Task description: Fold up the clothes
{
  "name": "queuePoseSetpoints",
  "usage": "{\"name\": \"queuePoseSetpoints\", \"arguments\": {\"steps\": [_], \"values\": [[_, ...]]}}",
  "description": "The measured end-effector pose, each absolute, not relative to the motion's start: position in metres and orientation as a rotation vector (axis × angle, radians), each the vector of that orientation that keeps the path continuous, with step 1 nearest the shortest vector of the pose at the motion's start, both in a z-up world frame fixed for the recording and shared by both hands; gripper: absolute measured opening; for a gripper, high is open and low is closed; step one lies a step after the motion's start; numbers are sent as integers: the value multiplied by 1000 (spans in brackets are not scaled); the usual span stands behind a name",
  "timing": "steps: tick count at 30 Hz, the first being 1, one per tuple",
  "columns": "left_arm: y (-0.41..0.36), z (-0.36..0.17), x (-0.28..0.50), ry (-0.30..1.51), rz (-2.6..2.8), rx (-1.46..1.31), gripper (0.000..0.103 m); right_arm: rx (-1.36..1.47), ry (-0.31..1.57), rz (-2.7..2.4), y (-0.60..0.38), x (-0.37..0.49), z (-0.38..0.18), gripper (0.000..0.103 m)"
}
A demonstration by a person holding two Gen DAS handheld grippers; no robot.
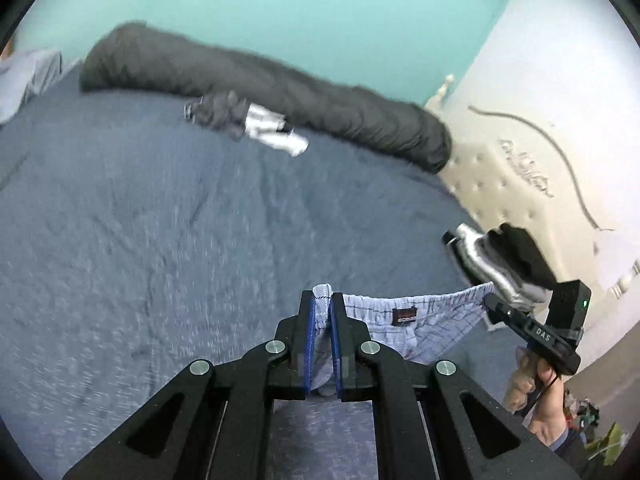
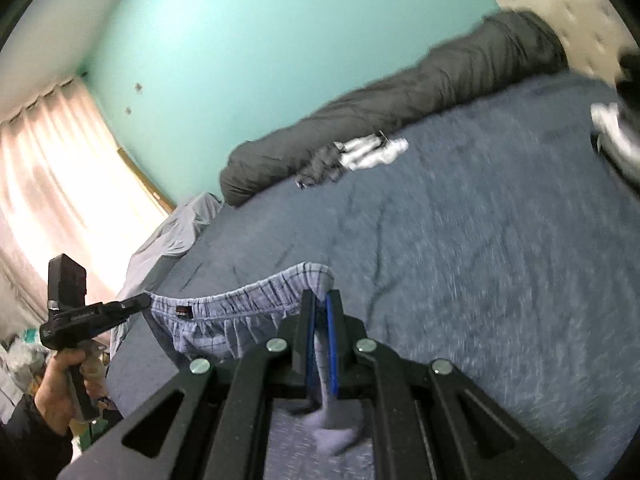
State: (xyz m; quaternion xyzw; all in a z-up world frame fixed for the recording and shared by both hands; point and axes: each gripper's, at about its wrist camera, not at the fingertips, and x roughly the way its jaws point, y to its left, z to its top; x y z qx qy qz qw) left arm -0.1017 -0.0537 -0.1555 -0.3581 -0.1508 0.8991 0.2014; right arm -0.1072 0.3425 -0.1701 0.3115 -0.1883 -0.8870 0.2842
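Light blue plaid boxer shorts hang in the air above the bed, stretched by the waistband between both grippers. My left gripper is shut on one end of the waistband, cloth pinched between its blue pads. My right gripper holds the other end at the right of the left wrist view. In the right wrist view the boxer shorts sag between my right gripper, shut on the waistband, and my left gripper at the left, held by a hand.
A dark blue bedspread covers the bed. A long dark grey rolled duvet lies along the teal wall. Crumpled grey and white garments lie beside it. A stack of folded clothes sits by the cream tufted headboard.
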Motion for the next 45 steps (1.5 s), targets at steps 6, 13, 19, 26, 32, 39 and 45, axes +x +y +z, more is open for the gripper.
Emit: {"name": "queuePoseSetpoints", "arguments": {"steps": [6, 13, 19, 26, 32, 39, 45], "values": [[-63, -94, -71, -411, 2542, -859, 7, 730, -376, -2383, 337, -87, -93, 5], [-71, -86, -60, -418, 2538, -887, 7, 747, -294, -2379, 336, -75, -67, 5], [-68, -153, -103, -479, 2490, -1054, 7, 914, -273, -2371, 324, -108, -115, 5], [-58, -249, -178, -524, 2448, -1237, 7, 1175, -213, -2387, 311, -181, -215, 5], [-53, -297, -233, -540, 2437, -1307, 7, 1248, -187, -2402, 306, -236, -258, 5], [-48, -334, -268, -558, 2416, -1377, 8, 1341, -145, -2403, 298, -276, -295, 5], [-52, -357, -269, -594, 2405, -1398, 35, 1428, -136, -2432, 300, -282, -319, 20]]}}
